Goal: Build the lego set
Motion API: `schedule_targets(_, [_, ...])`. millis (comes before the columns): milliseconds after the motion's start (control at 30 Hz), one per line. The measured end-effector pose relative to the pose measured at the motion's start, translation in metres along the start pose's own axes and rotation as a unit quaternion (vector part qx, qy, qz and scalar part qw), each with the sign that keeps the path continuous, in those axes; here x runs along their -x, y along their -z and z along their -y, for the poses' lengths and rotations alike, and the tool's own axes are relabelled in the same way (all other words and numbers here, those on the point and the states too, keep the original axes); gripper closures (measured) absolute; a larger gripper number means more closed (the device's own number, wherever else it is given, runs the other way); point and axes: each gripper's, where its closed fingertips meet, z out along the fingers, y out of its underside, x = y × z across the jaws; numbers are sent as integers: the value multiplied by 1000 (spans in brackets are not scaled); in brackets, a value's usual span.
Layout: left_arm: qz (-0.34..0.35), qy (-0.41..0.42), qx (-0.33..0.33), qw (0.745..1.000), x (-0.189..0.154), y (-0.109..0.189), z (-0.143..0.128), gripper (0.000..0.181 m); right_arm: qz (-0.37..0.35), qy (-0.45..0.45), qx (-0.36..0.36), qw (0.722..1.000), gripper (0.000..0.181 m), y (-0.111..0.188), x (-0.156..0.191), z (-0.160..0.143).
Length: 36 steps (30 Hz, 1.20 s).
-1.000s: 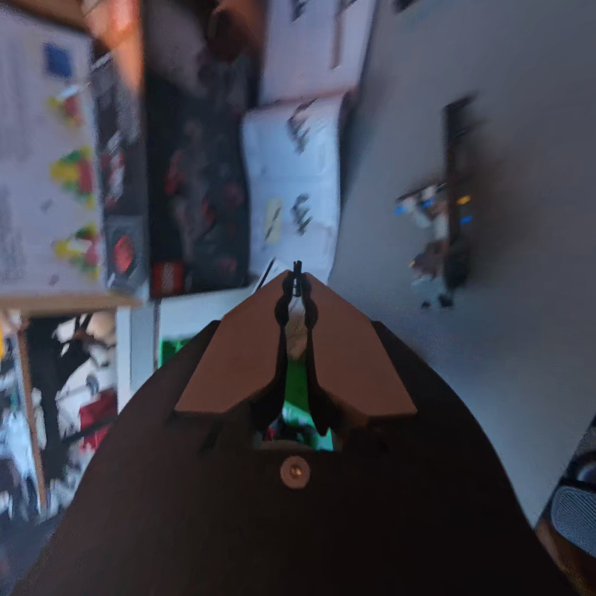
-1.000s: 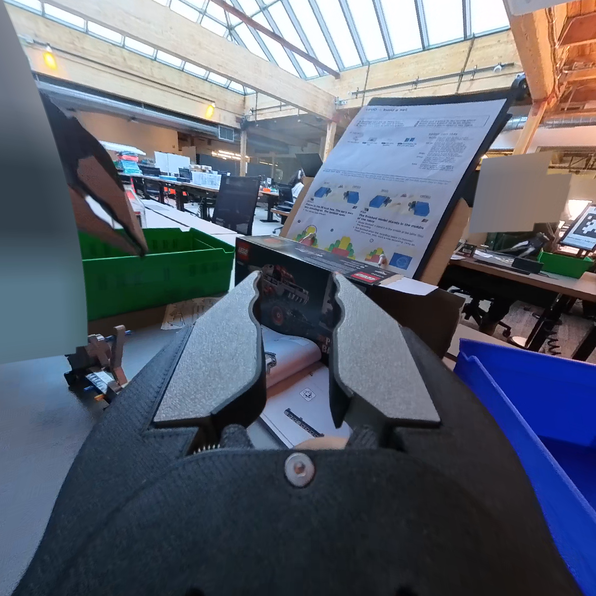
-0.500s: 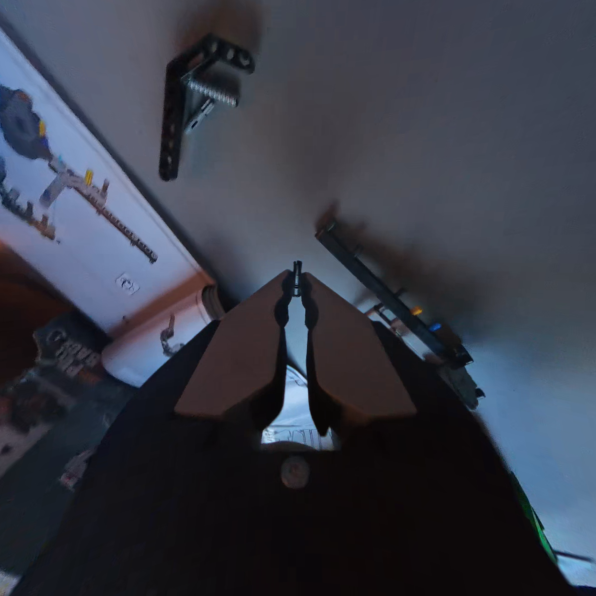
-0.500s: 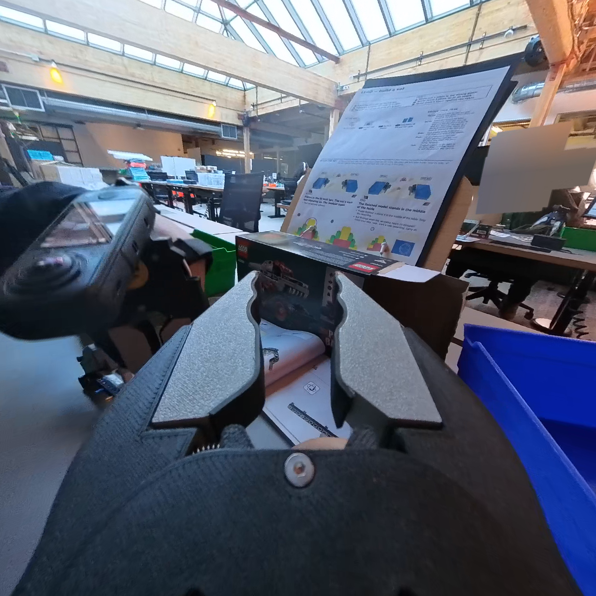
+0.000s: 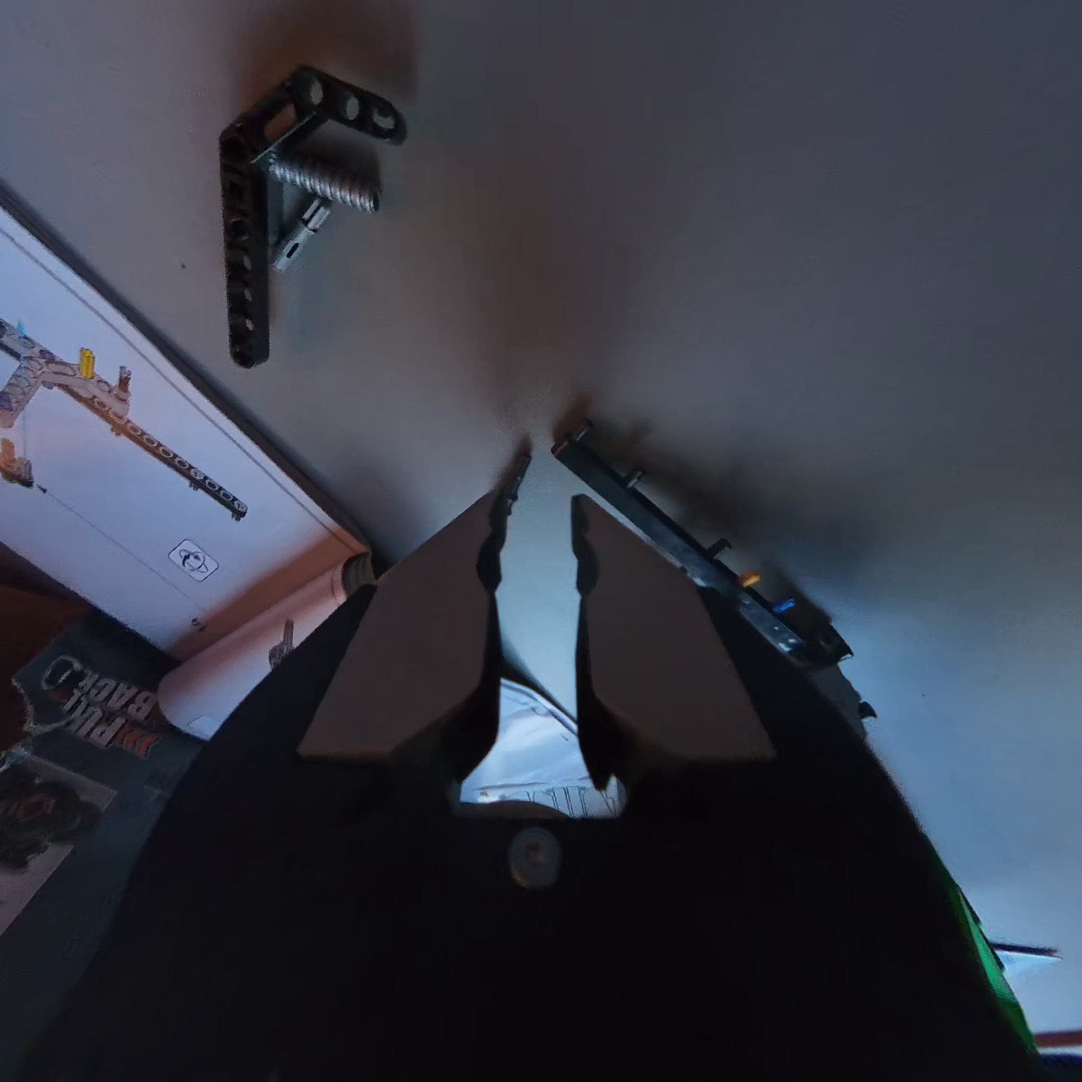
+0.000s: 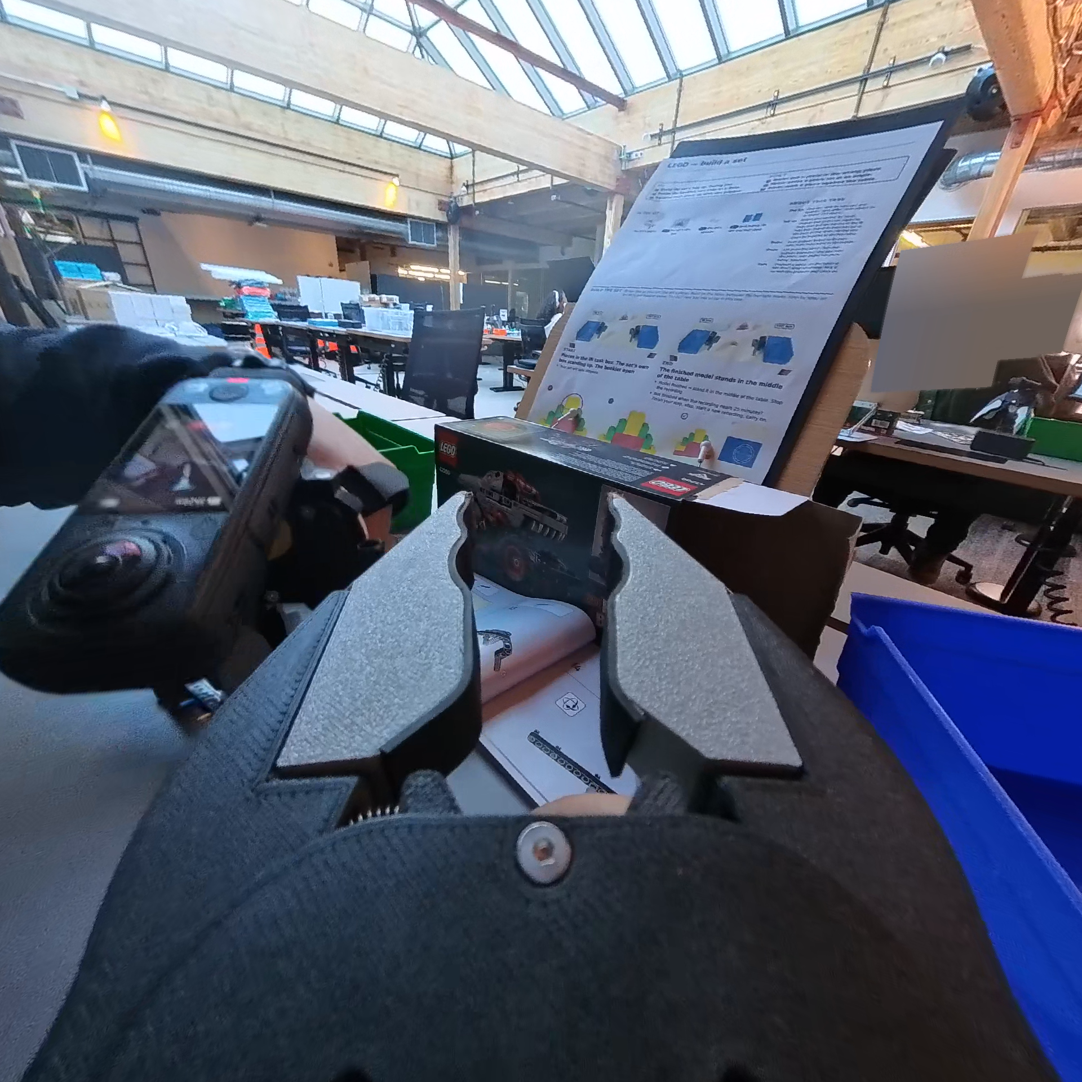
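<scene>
In the left wrist view my left gripper (image 5: pixel 541 497) is open and points down at the grey table. A small black pin (image 5: pixel 518 468), blurred, sits right at the tip of its left finger. A long black beam assembly (image 5: pixel 697 556) with yellow and blue pins lies just right of the fingertips. An L-shaped black beam (image 5: pixel 246 234) with a grey worm gear (image 5: pixel 325 178) lies farther off at the upper left. My right gripper (image 6: pixel 538 509) is open and empty, held above the open instruction booklet (image 6: pixel 527 638). The left gripper's body and camera (image 6: pixel 146 497) show at the left of the right wrist view.
The booklet (image 5: pixel 117 468) and the dark set box (image 5: pixel 64 779) lie left of my left gripper. In the right wrist view the set box (image 6: pixel 527 515) stands behind the booklet, with an instruction board (image 6: pixel 732 304) behind it. A blue bin (image 6: pixel 966 732) is at the right, a green bin (image 6: pixel 404 456) behind the left gripper. Some 20 cm of space lies between my two pairs of fingers.
My left gripper swung from the box and booklet down to the table, then opened its jaws, which had been shut on the small black pin. My right gripper has barely moved.
</scene>
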Motion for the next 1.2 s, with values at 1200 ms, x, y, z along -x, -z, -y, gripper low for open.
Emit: schedule_targets(1200, [480,510,-394,595,13,122,-134,181,-42,1,165,985,156,-4,-43,-76])
